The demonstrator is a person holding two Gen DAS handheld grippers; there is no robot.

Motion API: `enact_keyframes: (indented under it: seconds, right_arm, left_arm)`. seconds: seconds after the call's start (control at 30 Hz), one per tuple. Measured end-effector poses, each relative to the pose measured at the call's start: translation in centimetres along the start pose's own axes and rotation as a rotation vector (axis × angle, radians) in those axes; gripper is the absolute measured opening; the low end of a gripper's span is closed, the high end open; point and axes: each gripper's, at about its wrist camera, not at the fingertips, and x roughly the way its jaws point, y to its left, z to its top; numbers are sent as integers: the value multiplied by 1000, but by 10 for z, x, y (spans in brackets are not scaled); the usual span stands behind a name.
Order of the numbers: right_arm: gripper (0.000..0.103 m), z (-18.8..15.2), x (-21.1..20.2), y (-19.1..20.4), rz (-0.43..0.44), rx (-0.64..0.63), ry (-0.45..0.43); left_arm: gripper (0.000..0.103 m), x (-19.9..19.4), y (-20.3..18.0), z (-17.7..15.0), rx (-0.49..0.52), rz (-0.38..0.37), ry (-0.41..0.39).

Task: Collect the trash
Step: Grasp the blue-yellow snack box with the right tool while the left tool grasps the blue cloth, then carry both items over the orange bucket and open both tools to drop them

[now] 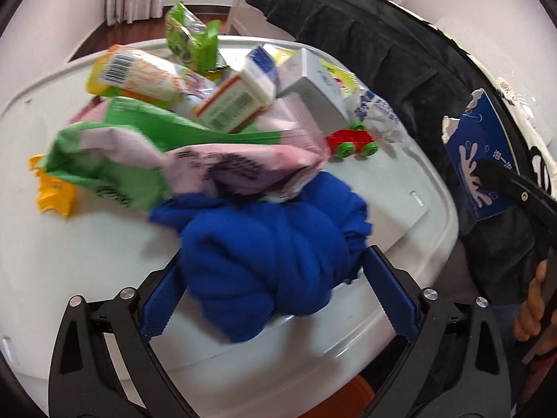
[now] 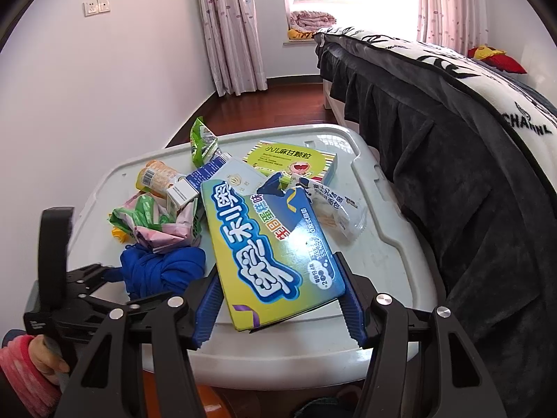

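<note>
My left gripper [image 1: 275, 278] is shut on a bunched blue cloth [image 1: 275, 261] just above the white bin lid [image 1: 87, 261]; the cloth also shows in the right wrist view [image 2: 160, 268]. My right gripper [image 2: 278, 299] is shut on a flat blue and yellow snack box [image 2: 268, 240] and holds it above the lid [image 2: 383, 250]. That box shows at the right in the left wrist view [image 1: 477, 163]. Wrappers and cartons are piled on the lid: a pink and green bag [image 1: 156, 153], a small carton [image 1: 236, 101], a green packet [image 1: 188, 38].
A red toy car [image 1: 351, 142] sits on the lid beside a clear plastic wrapper [image 1: 379, 111]. A green medicine box [image 2: 299, 162] lies at the lid's far side. A bed with a dark skirt [image 2: 452, 174] runs along the right. Dark wood floor [image 2: 296, 97] lies beyond.
</note>
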Motion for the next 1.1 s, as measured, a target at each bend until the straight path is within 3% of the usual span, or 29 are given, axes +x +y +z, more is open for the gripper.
enact_keyframes:
  seconds: [0.1, 0.3, 0.53, 0.87, 1.1]
  right_arm:
    - [59, 0, -1, 2, 2, -9, -6]
    - [59, 0, -1, 2, 1, -6, -6]
    - [59, 0, 2, -3, -25, 7, 4]
    - [59, -3, -5, 1, -15, 1, -7]
    - [59, -50, -12, 45, 175, -85, 144]
  left_arm:
    - [70, 3, -3, 1, 7, 18, 6]
    - [60, -2, -5, -4, 26, 41, -9]
    - [59, -19, -7, -13, 36, 62, 1]
    - [59, -109, 0, -62, 36, 57, -4]
    - [60, -107, 4, -116, 20, 77, 152]
